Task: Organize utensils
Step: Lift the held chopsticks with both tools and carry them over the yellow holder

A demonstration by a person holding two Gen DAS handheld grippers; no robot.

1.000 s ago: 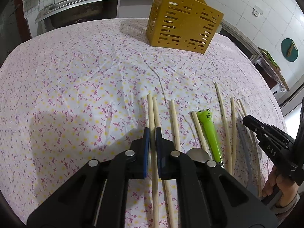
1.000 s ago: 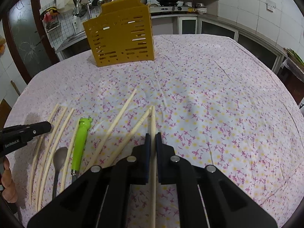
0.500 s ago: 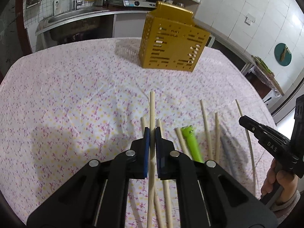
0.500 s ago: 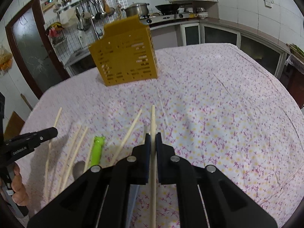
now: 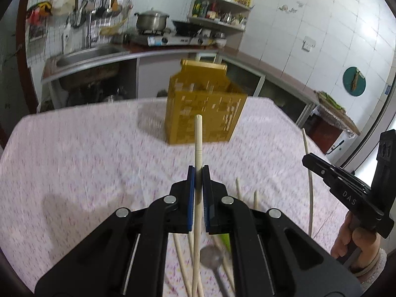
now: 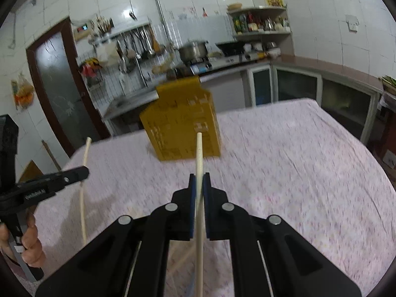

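Chopsticks of pale, round wood sit pinched in both of my grippers. My left gripper (image 5: pixel 198 173) has its blue pads closed narrow on one chopstick (image 5: pixel 198 143), which juts forward, its blunt tip lying in front of the yellow basket (image 5: pixel 205 113). My right gripper (image 6: pixel 198 182) clamps a second chopstick (image 6: pixel 198 153) the same way, again aimed at that basket (image 6: pixel 182 123).

That basket is a boxy plastic caddy with slotted walls, standing upright at the far side of the table (image 5: pixel 86 160), which wears a soft white cloth printed with small pink and yellow flowers.

Only the left wrist view shows what lies on the cloth below: several loose chopsticks (image 5: pixel 255 199), a metal spoon (image 5: pixel 210 259) with a rounded bowl, and a sliver of something bright green (image 5: pixel 226 241), mostly hidden behind the finger, so I can't say what it is. It also catches my right gripper from the side, with its chopstick curving up and a hand (image 5: pixel 356 242) under it. The right wrist view shows the mirror case, my left gripper (image 6: pixel 74 173) at its left edge, but the cloth beneath is too blurred to pick out utensils.
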